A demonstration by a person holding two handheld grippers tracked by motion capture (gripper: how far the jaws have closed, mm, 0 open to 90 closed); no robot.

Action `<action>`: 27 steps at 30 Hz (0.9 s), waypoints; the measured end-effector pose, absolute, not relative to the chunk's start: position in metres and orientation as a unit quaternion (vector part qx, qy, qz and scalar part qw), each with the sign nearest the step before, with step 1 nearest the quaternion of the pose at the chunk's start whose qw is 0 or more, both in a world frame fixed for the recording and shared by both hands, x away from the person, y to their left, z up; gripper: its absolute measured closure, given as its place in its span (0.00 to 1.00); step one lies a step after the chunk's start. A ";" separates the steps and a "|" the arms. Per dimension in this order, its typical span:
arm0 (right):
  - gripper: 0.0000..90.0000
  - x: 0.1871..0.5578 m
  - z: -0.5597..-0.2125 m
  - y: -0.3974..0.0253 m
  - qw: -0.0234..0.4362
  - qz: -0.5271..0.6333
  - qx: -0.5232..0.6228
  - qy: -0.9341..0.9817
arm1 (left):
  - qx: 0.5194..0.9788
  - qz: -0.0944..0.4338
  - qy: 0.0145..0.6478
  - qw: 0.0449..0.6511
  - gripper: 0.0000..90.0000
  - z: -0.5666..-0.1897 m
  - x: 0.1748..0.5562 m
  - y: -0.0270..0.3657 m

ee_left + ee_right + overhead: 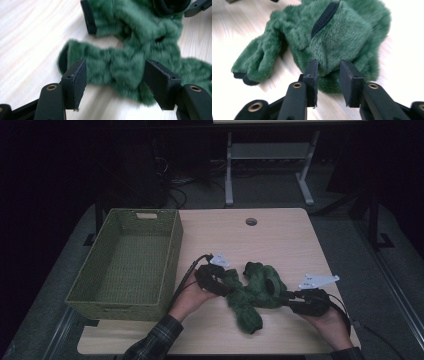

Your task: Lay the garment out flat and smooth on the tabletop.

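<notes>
Here, a green furry garment [252, 292] lies crumpled on the light wooden table [280, 240], to the right of a woven green basket [131, 262] and well apart from its near wall; black trim [323, 18] runs along one edge of the fleece, and one limb of it trails toward the person's side of the table. The left gripper [113, 75] sits at the garment's basket-side end, its jaws spread wide with a band of the fabric lying between them but not yet pinched; the right gripper [328, 72] works the far end from the basket, its jaws drawn narrow around a fold of the pile, though whether they truly bite it or merely flank it is hard to tell. In the high view the left gripper [212, 279] and the right gripper [304, 301] bracket the bundle, with a hand [190, 297] in a plaid sleeve [155, 340] behind the left one. The step in hand looks like securing both ends for a lift toward the basket; doing it well likely means closing the left jaws on a thick bunch rather than loose pile, firming the right grip, and raising both ends together so the trailing limb clears the basket's rim.
</notes>
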State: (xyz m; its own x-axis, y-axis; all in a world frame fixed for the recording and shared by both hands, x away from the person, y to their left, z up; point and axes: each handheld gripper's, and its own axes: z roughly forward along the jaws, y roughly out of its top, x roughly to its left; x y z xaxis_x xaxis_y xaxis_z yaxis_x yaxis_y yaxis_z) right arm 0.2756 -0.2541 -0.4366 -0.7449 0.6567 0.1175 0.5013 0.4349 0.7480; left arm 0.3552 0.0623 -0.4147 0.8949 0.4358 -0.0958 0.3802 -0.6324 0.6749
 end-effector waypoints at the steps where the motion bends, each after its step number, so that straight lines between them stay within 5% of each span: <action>1: 0.70 0.276 -0.434 -0.255 0.096 0.407 0.349 0.839 | 0.903 0.039 0.224 0.365 0.39 -0.413 0.358 0.059; 7: 0.57 0.282 -0.421 -0.247 0.110 0.427 0.350 0.827 | 0.901 0.046 0.214 0.376 0.40 -0.409 0.378 0.039; 22: 0.43 0.315 -0.416 -0.213 0.127 0.409 0.352 0.832 | 0.892 0.006 0.226 0.393 0.40 -0.429 0.422 0.016; 27: 0.67 0.318 -0.422 -0.210 0.122 0.391 0.351 0.842 | 0.893 -0.010 0.217 0.395 0.45 -0.437 0.426 0.008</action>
State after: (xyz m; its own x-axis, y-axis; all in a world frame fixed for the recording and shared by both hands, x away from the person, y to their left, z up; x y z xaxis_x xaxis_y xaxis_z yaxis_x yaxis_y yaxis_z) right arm 0.3180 -0.2101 -0.4217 -0.7237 0.6867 0.0686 0.4949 0.4472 0.7450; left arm 0.4261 0.0081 -0.4372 0.9054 0.3797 -0.1899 0.3961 -0.5943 0.7000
